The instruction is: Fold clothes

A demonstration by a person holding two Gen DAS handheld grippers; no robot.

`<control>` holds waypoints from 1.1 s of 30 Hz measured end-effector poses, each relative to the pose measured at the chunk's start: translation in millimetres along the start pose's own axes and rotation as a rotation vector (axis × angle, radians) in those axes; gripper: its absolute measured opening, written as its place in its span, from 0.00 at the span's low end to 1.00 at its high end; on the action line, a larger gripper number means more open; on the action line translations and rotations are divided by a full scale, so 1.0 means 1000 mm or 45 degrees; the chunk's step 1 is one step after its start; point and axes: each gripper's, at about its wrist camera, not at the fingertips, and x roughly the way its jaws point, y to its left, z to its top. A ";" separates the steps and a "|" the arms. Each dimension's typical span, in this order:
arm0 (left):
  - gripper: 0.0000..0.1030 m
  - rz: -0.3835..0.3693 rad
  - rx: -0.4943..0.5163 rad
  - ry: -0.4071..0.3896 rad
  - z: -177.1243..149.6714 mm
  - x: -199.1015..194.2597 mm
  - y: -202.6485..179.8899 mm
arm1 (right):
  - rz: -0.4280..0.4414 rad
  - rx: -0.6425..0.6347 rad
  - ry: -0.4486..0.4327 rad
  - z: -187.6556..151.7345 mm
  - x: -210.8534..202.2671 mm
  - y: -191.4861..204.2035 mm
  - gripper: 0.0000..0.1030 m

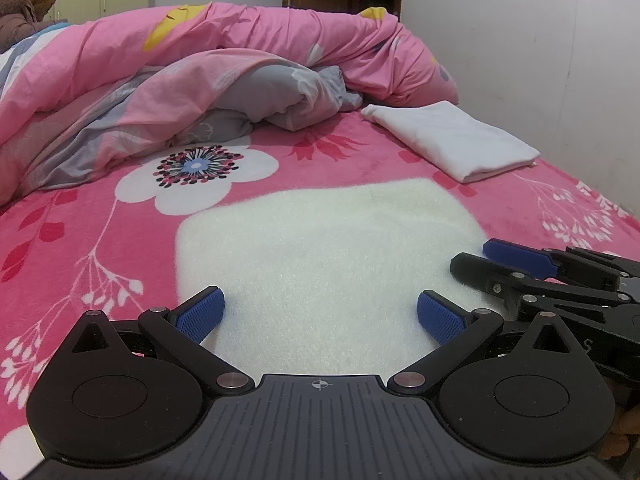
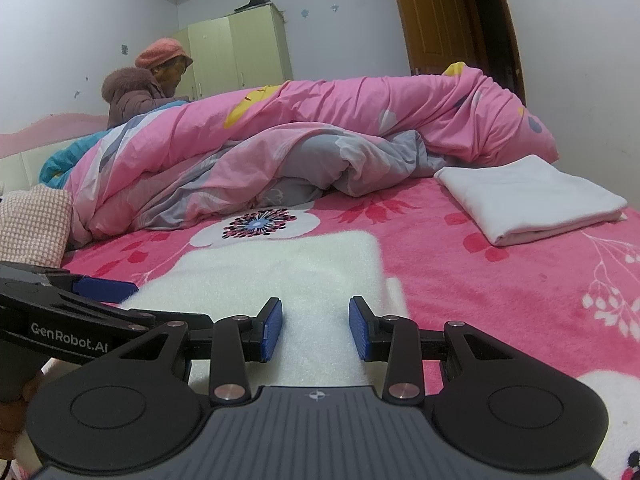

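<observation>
My left claw (image 1: 320, 314) stands wide apart, its blue pads (image 1: 200, 314) low over the near edge of the fluffy white garment (image 1: 320, 248), with nothing clamped between them. My right claw (image 2: 316, 328) is partly apart, its pads (image 2: 272, 328) just above the same garment (image 2: 304, 280); white pile shows in the gap, and neither pad presses on it. In the left wrist view the right claw (image 1: 516, 264) reaches in over the garment's right edge.

The fluffy white garment lies flat on the pink flowered blanket (image 1: 100, 248) of the bed, directly ahead of both claws. Beyond the garment and to its right, well apart from it, sits a folded white cloth (image 1: 452, 140), neat and squared. Beyond the garment, across the width of the bed, lies a bunched pink and grey quilt (image 1: 200, 80). To the garment's left in the right wrist view sits a pink checked cushion (image 2: 32, 232). Behind the quilt, a person in an orange hat (image 2: 160, 52) faces a pale wardrobe (image 2: 248, 48). A brown door (image 2: 440, 20) stands in the far wall.
</observation>
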 end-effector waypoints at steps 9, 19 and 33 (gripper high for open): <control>1.00 -0.005 -0.002 0.009 0.001 0.001 0.001 | 0.002 0.530 -0.022 -0.004 -0.011 -0.074 0.37; 1.00 -0.017 -0.012 0.000 -0.001 -0.001 0.003 | 0.120 0.919 -0.100 -0.023 -0.025 -0.136 0.38; 1.00 -0.016 -0.009 0.001 0.000 -0.001 0.002 | 0.417 0.838 -0.053 -0.030 -0.050 -0.142 0.39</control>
